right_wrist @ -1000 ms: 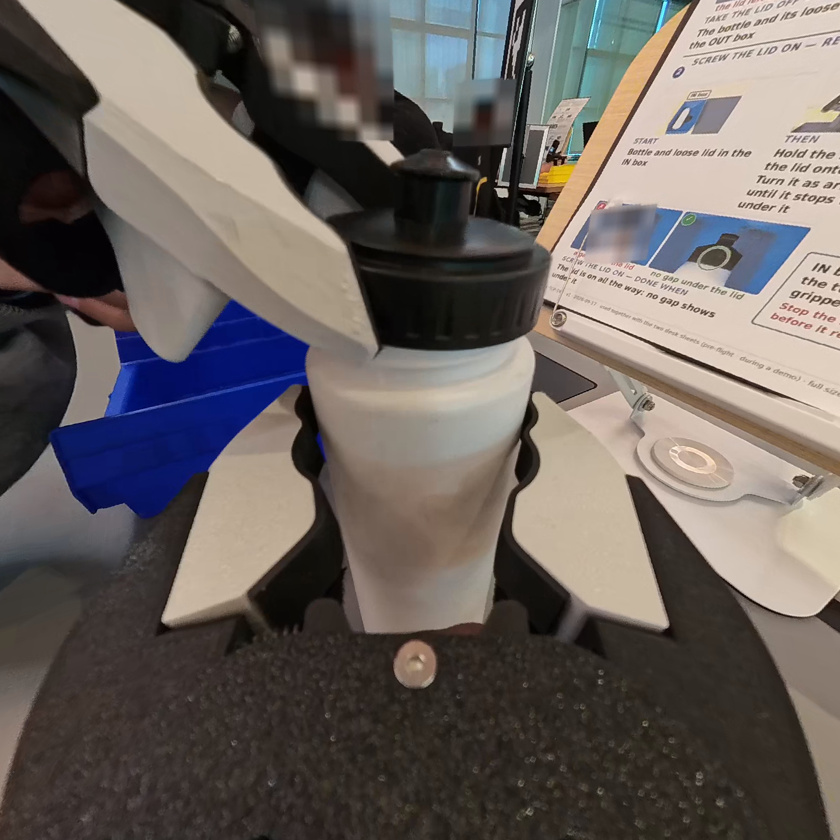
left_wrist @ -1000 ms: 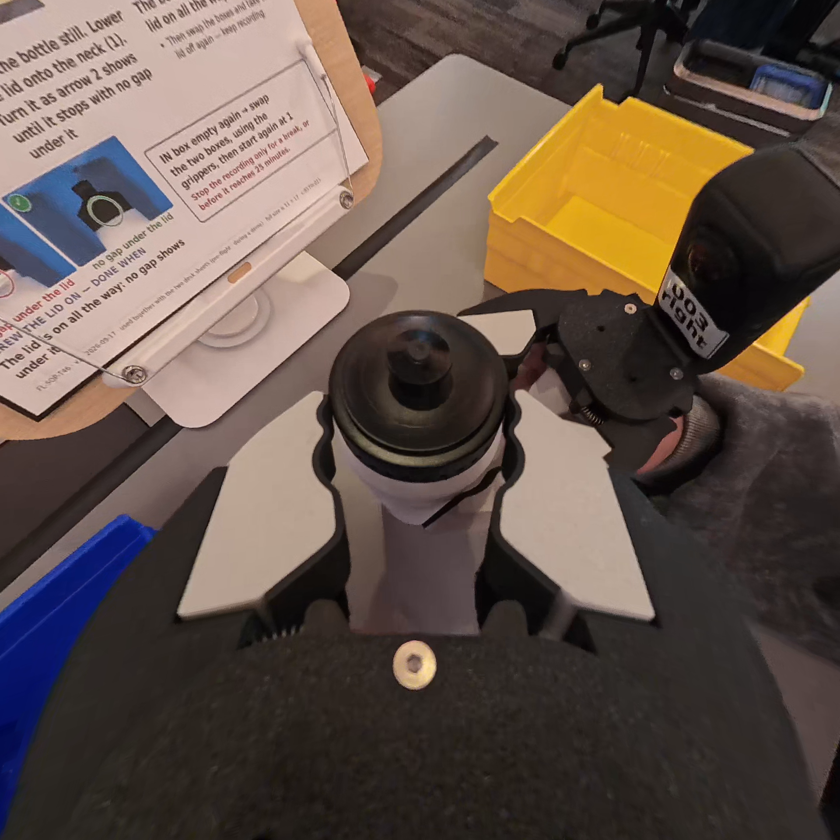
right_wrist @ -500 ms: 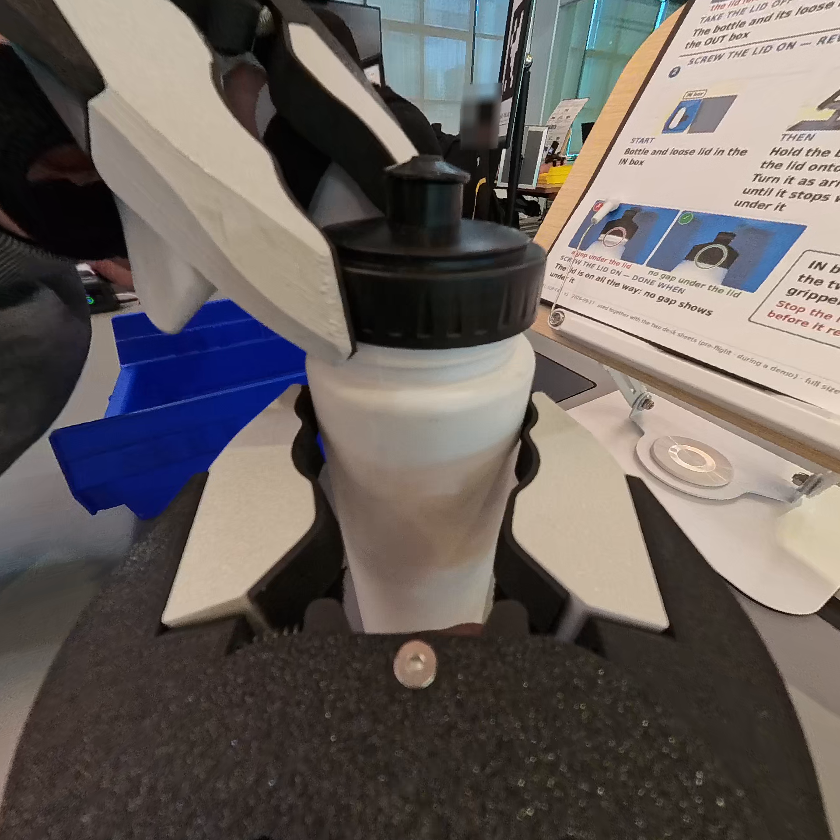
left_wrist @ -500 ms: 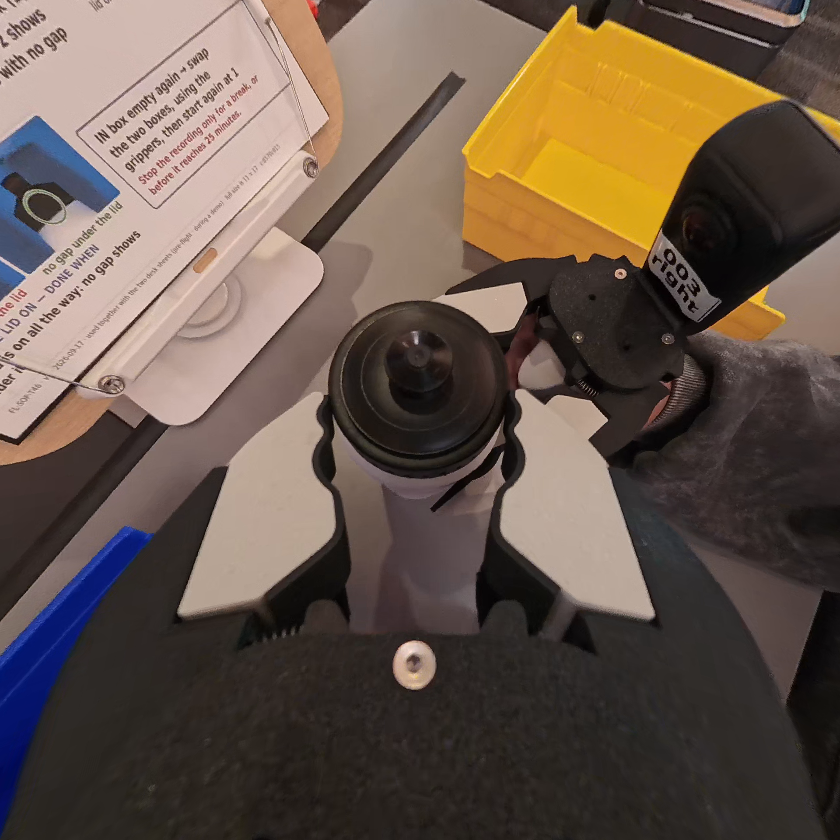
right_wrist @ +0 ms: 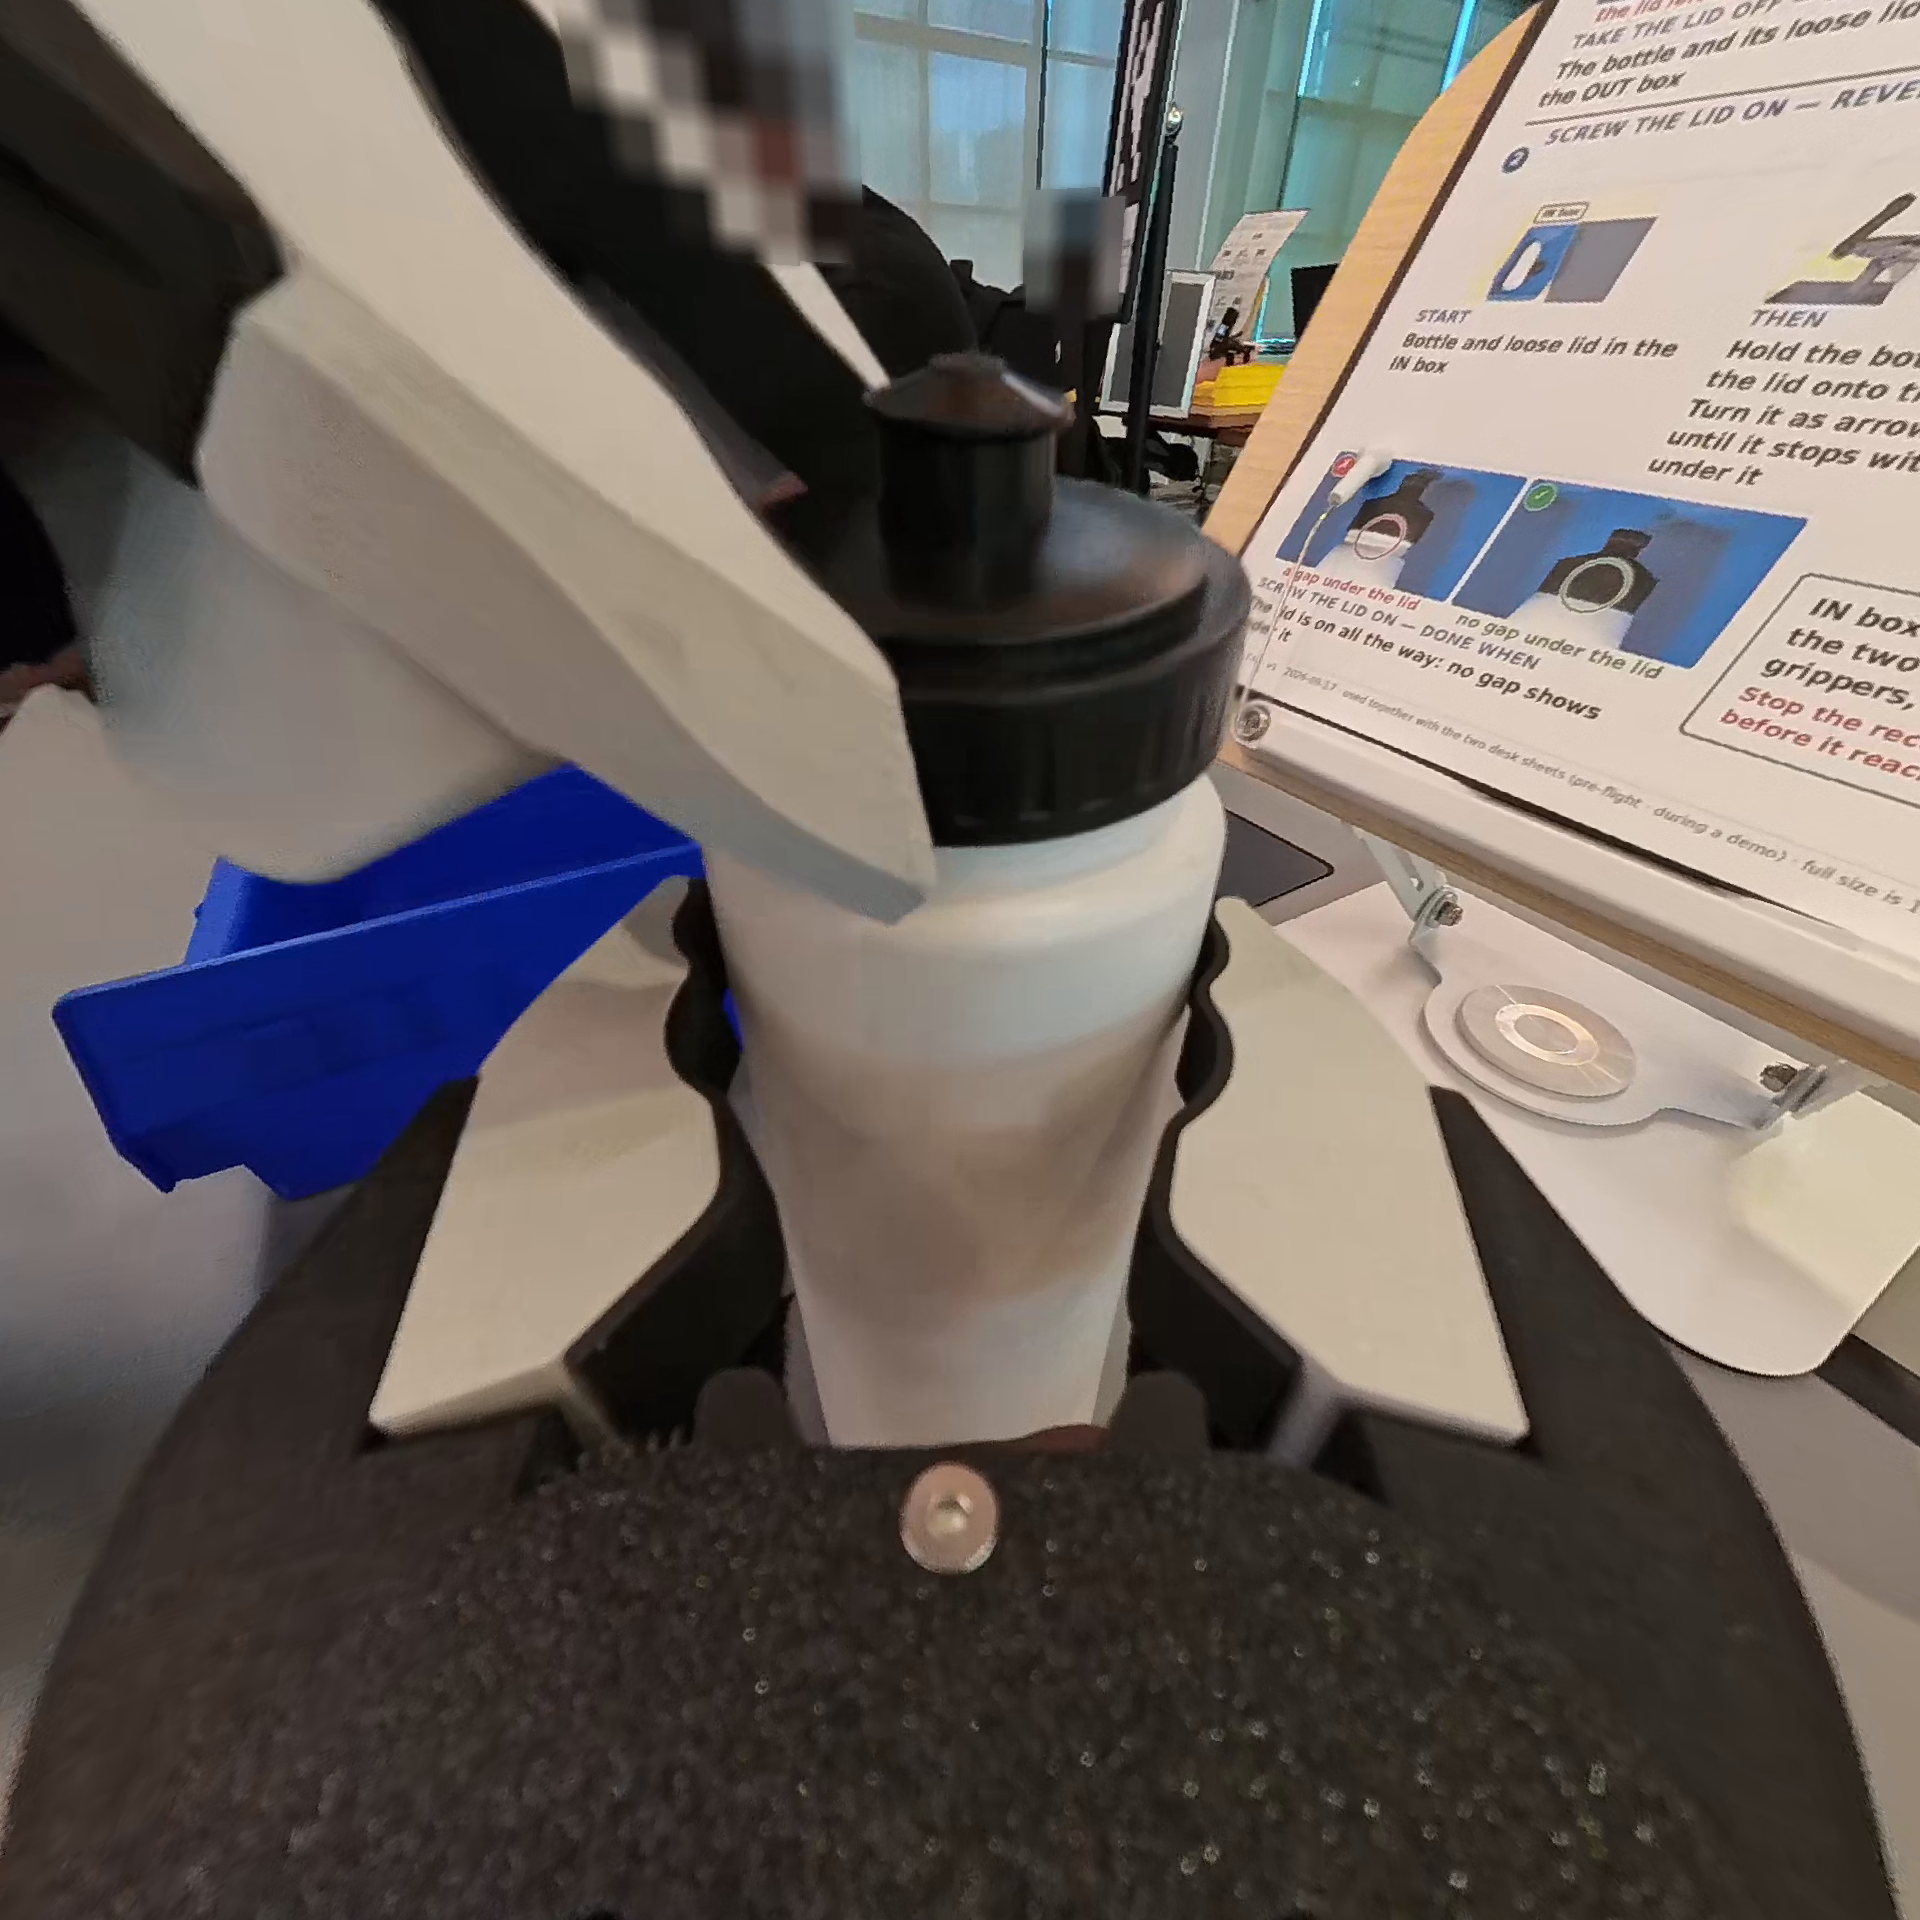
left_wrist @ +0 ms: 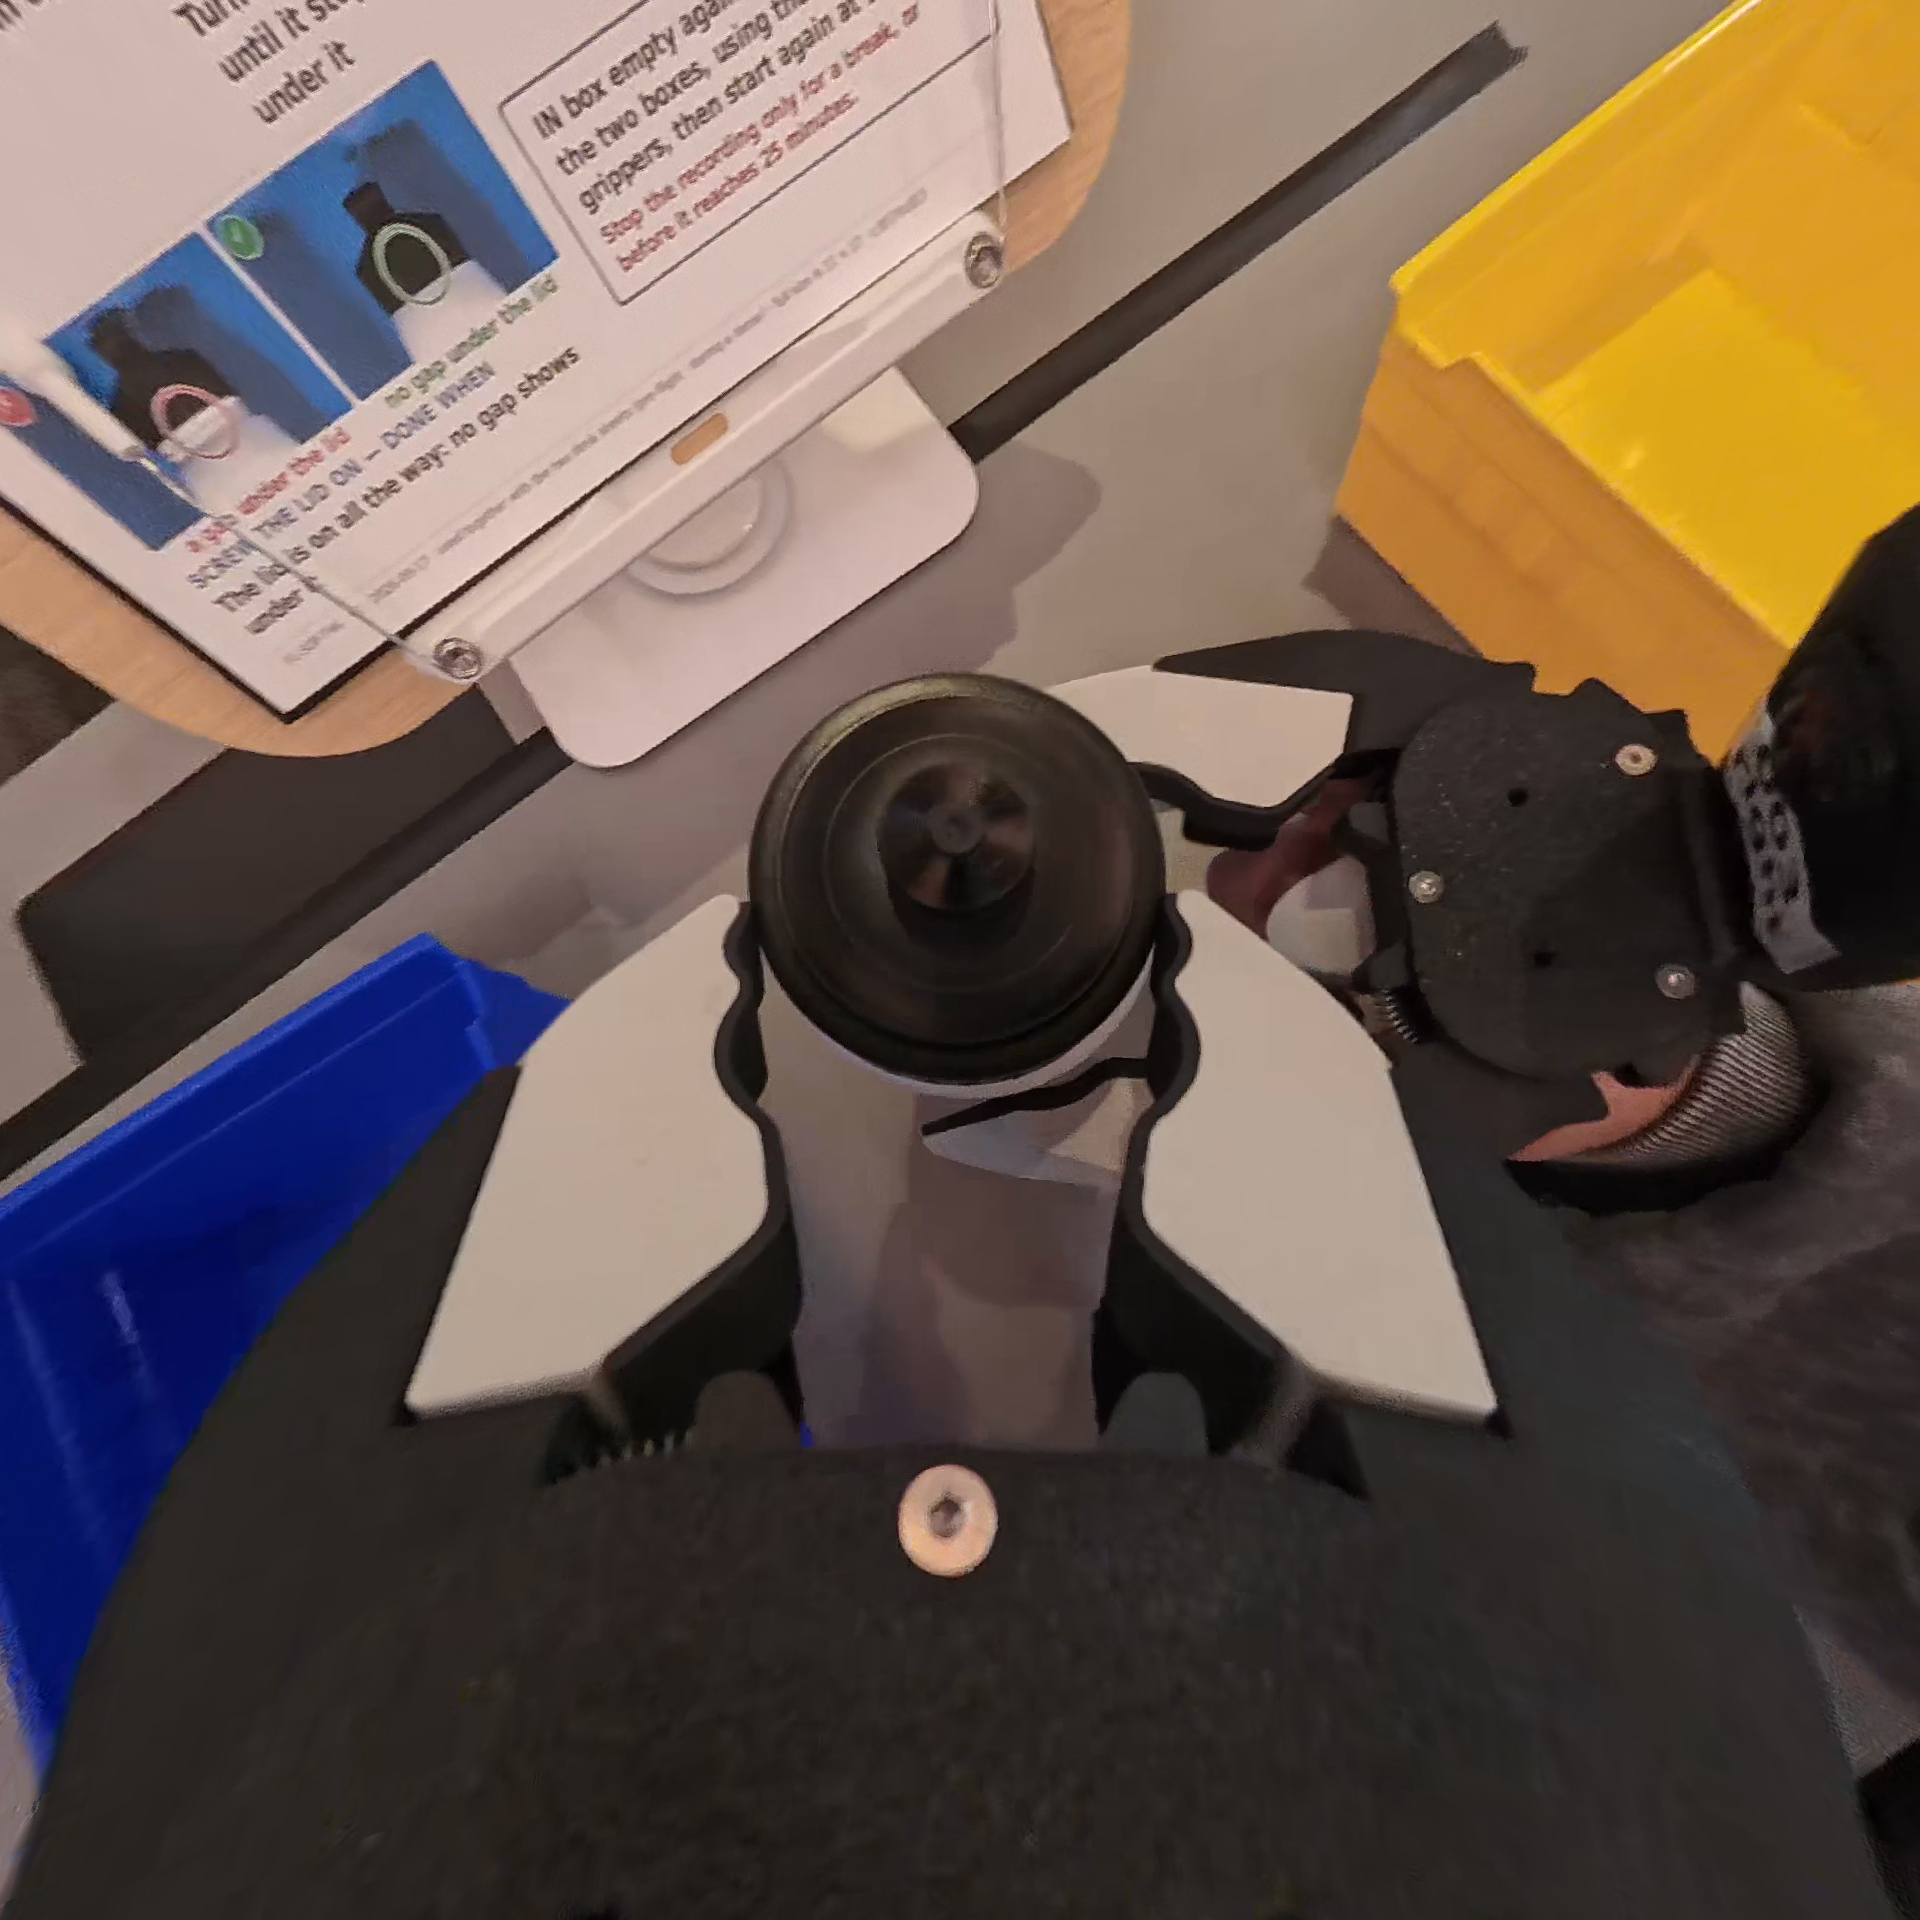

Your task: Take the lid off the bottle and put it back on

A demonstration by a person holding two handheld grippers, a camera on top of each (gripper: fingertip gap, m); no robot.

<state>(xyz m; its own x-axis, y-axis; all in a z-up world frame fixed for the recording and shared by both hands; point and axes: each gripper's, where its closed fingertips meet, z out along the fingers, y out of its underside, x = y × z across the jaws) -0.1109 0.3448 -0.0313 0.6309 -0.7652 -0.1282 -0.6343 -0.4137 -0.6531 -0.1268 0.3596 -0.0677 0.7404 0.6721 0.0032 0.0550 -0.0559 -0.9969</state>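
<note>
- Two grippers on one bottle: left gripper point(left_wrist: 951, 935) from above, closed around the black lid point(left_wrist: 951, 883); right gripper point(right_wrist: 951, 1049) from the side, clamped on the white bottle point(right_wrist: 966, 1039) below its shoulder
- Seen from the right wrist view: one grey finger point(right_wrist: 582, 623) of the upper gripper pressed against the ribbed lid rim, the other hidden behind the lid
- Lid on the neck, with no gap visible beneath the rim on the exposed side; bottle upright above the grey surface point(left_wrist: 1143, 343)
- Probably mid-turn on the lid; direction not readable from these views
- To do it well: keep the lower grip firm so the body does not spin along, rotate about the bottle's own axis, avoid tilting the lid, re-grip rather than over-twisting the wrist
- Further out: blue bin point(left_wrist: 208, 1195) to one side, yellow bin point(left_wrist: 1662, 395) to the other, instruction sheet on a stand point(left_wrist: 416, 260) just behind
</note>
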